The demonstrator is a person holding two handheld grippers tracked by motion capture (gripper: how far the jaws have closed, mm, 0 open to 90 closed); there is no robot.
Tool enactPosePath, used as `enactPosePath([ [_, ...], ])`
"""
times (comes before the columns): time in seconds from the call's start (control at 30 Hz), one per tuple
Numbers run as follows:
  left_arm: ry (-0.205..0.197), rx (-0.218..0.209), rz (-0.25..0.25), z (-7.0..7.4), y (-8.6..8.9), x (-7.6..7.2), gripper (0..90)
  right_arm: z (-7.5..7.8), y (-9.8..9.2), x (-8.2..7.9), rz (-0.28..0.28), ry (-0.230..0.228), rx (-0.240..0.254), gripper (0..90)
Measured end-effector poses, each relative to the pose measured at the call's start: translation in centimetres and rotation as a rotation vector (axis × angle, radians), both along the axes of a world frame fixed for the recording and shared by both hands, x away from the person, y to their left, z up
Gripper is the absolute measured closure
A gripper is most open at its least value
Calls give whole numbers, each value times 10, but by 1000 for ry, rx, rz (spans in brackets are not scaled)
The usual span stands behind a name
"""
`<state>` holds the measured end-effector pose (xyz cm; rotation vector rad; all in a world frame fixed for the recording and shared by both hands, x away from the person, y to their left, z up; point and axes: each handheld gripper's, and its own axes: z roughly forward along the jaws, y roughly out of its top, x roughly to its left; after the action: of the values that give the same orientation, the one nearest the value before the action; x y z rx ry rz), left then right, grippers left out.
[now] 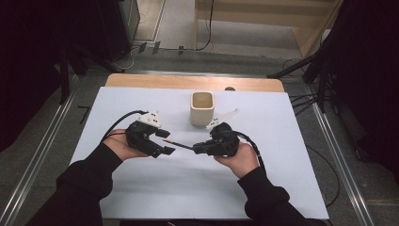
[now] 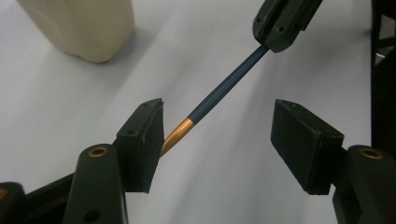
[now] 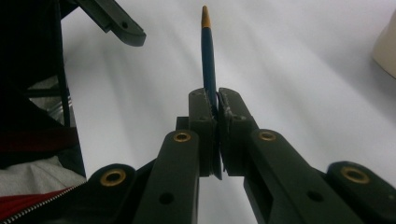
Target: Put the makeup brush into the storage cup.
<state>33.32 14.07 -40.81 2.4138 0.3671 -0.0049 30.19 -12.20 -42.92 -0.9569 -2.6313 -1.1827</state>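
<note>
Pencil: a dark blue pencil (image 1: 182, 144) with a gold-orange end, held clear above the white surface (image 1: 141, 188), running level between the two tongs.
Pencil grip: the right tongs (image 1: 197, 148) are clamped tight on one end of it; in the right gripper view the shaft (image 3: 208, 60) rises straight out from between the pressed pads, gold tip farthest from them.
Pencil free end: in the left gripper view the gold tip (image 2: 176, 135) lies just at the inner face of one pad of the left tongs; whether it touches that pad cannot be told.
Left tongs: the left tongs (image 1: 165, 141) stand wide apart, with the pencil's end inside the gap and the other pad well away from it; nothing is pinched.
Right tongs, seen from the left: their closed tips (image 2: 280, 28) show at the top of the left gripper view, with the blue shaft coming out of them.
Hands: a hand in a black sleeve carries each pair of tongs, and the two pairs point at each other.
Cup: a cream, square-sided cup (image 1: 202, 108) stands upright on the surface beyond the tongs, nearer the right ones, apart from the pencil.
Surface: white sheet over a wooden top.
</note>
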Motion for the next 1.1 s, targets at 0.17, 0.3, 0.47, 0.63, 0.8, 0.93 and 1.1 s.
enactPosePath([
  [0.17,16,20,-72,-4,-6,3,354,-2,2,0,44,11,9,862],
  [0.3,33,4,-134,-9,-6,4,355,-2,1,0,66,18,22,862],
  [0.47,68,16,-164,-14,-8,6,391,-2,1,-1,98,29,20,862],
  [0.63,72,31,-181,-20,-9,7,436,-3,2,-2,123,33,33,862],
  [0.8,90,39,-217,-23,-11,5,501,-3,2,-2,153,32,44,862],
  [0.93,101,57,-253,-24,-11,4,612,-4,2,-2,169,32,42,862],
  [1.1,130,61,-292,-27,-11,4,759,-4,3,-3,191,41,49,862],
])
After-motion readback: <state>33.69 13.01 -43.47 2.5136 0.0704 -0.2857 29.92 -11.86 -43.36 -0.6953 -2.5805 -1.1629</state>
